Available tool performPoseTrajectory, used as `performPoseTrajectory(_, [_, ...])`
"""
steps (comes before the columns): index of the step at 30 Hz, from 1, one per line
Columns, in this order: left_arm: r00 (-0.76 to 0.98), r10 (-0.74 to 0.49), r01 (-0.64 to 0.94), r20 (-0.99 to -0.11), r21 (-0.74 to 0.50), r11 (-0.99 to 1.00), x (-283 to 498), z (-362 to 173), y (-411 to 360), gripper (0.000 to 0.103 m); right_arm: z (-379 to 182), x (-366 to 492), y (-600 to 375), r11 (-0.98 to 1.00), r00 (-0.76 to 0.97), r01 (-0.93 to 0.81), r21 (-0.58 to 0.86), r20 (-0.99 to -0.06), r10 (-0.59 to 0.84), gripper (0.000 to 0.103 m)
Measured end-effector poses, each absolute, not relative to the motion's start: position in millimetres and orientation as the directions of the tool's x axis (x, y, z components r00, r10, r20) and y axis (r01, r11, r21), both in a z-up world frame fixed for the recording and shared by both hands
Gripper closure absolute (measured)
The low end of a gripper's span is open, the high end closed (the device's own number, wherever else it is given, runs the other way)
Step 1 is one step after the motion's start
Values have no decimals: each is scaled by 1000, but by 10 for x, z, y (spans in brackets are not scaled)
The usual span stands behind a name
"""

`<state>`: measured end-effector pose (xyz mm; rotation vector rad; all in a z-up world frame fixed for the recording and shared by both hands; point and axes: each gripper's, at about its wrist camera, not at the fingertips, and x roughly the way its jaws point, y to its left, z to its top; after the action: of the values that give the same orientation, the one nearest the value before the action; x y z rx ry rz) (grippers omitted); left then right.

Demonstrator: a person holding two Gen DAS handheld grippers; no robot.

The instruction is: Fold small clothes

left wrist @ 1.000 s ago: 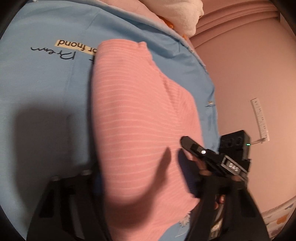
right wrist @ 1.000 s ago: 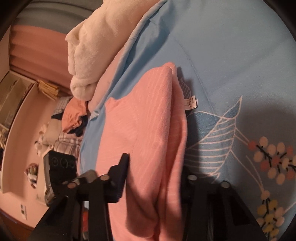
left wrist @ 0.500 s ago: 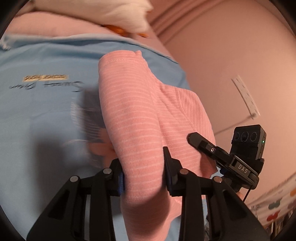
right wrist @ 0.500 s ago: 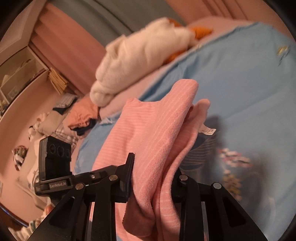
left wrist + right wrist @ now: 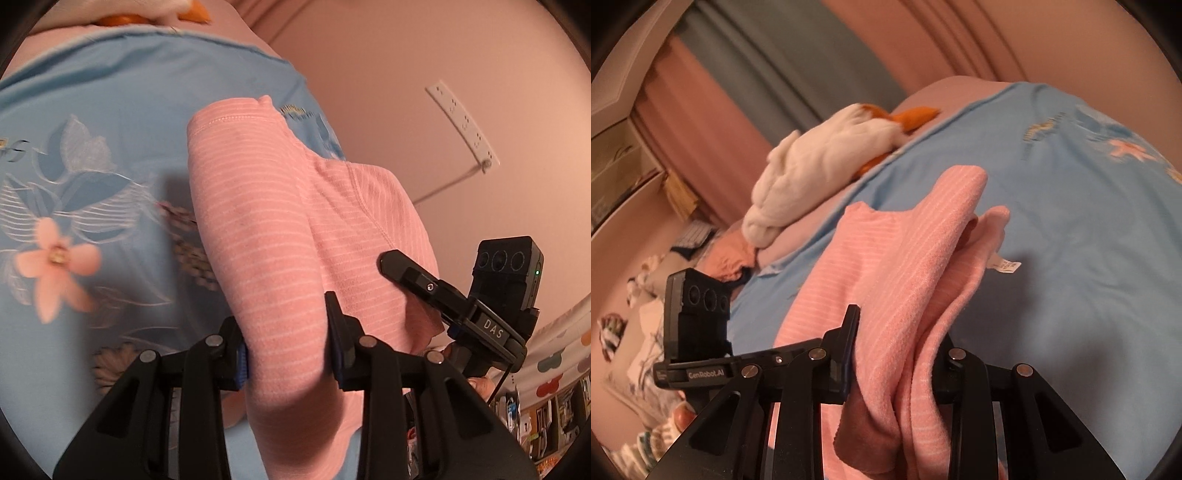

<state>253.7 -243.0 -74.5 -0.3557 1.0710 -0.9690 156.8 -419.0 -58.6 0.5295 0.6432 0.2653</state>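
Note:
A small pink garment with thin white stripes (image 5: 266, 229) hangs folded between both grippers, lifted above a light blue flowered bedsheet (image 5: 92, 122). My left gripper (image 5: 286, 343) is shut on one bunched end of it. My right gripper (image 5: 897, 354) is shut on the other end (image 5: 905, 266), where a white care label (image 5: 1004, 264) sticks out. Each gripper shows in the other's view: the right one in the left wrist view (image 5: 436, 288), the left one in the right wrist view (image 5: 701, 325).
A white fluffy garment (image 5: 820, 155) with an orange item (image 5: 916, 116) lies at the sheet's far edge. More clothes (image 5: 727, 258) are piled at the left of the bed. A white power strip (image 5: 461, 122) hangs on the pink wall. Curtains (image 5: 798, 62) stand behind.
Both grippers have closed on the pink garment and lifted it off the sheet. The views have tilted up, showing more wall and curtain.

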Motion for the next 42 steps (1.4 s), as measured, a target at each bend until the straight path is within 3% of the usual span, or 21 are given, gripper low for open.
performPoseTrajectory(15, [64,-741,459,-669,-639,617,2560,-1287,-2975,70,-1186,1494,-4593,836,751,46,546,-571,332,73])
performPoseTrajectory(18, [60,-724,462,-687,-624,630,2530,-1351,-2960,63,-1338,1538,-4609,842,735,89,532,-605,305,72])
performPoseTrajectory(19, [59,-720,470,-692,-617,632,2518,-1354,-2900,61,-1381,1545,-4637,839,727,112,532,-619,295,69])
performPoseTrajectory(21, [84,-693,490,-716,-576,654,2511,-1297,-2906,53,-1433,1539,-4693,835,711,150,529,-645,281,48])
performPoseTrajectory(22, [117,-673,510,-730,-537,671,2490,-1231,-2866,52,-1439,1521,-4725,836,705,170,521,-657,266,45])
performPoseTrajectory(26, [240,-622,587,-745,-398,705,2321,-935,-2750,52,-1321,1328,-4817,856,719,216,470,-669,187,44])
performPoseTrajectory(30, [290,-625,656,-724,-325,681,2072,-800,-2723,54,-1074,1124,-4654,935,743,244,256,-669,-10,44])
performPoseTrajectory(32, [290,-630,700,-720,-290,653,1874,-817,-2729,55,-991,1007,-4583,949,775,199,244,-631,0,44])
performPoseTrajectory(34, [292,-615,727,-733,-248,640,1752,-879,-2800,57,-952,916,-4481,961,797,135,241,-603,39,50])
performPoseTrajectory(36, [290,-583,732,-759,-217,646,1715,-1015,-2892,57,-981,875,-4306,981,783,76,181,-620,54,76])
performPoseTrajectory(39, [287,-541,717,-791,-197,668,1741,-1214,-2964,57,-1154,922,-4174,993,724,68,94,-689,15,79])
performPoseTrajectory(42, [298,-534,729,-791,-173,662,1722,-1224,-2957,56,-1350,959,-4239,991,675,91,93,-738,8,79])
